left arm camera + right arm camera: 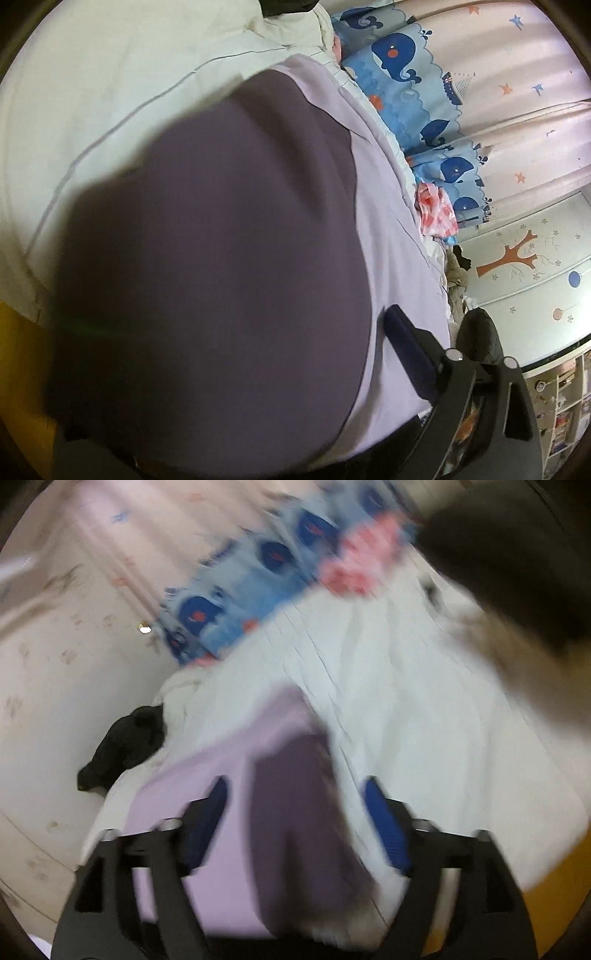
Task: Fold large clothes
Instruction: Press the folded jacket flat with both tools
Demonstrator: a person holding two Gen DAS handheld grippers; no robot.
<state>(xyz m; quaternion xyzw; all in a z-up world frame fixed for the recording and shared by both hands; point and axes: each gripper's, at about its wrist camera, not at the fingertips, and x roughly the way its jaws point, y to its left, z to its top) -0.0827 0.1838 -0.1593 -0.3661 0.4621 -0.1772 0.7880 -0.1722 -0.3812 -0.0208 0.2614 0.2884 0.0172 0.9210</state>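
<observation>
White bedding (pixel 424 709) covers the bed and carries everything. On it lies the task's thing, a lilac garment (pixel 388 206) with a dark purple panel (pixel 221 258), spread close under both cameras; its pale edge runs beside the whale-print curtain (pixel 399 55).

By my reading, a fold has just been laid and let go, and the next corner is not yet taken. The right claw (pixel 295 823) stands wide open above the cloth, the purple strip showing between its blue pads (pixel 388 830) but not pinched. Of the left claw (pixel 402 347) only one blue finger shows, lying over the lilac fabric; nothing is seen clamped, and it reads as open.

The next move calls for finding a free hem or sleeve edge and gripping a single layer, not the sheet beneath.

Around it: a pink-and-white bundle (pixel 436 214) at the bed's edge and a black garment (pixel 122 749) beside the bedding. Both sit clear of the lilac piece. The right view is blurred.
</observation>
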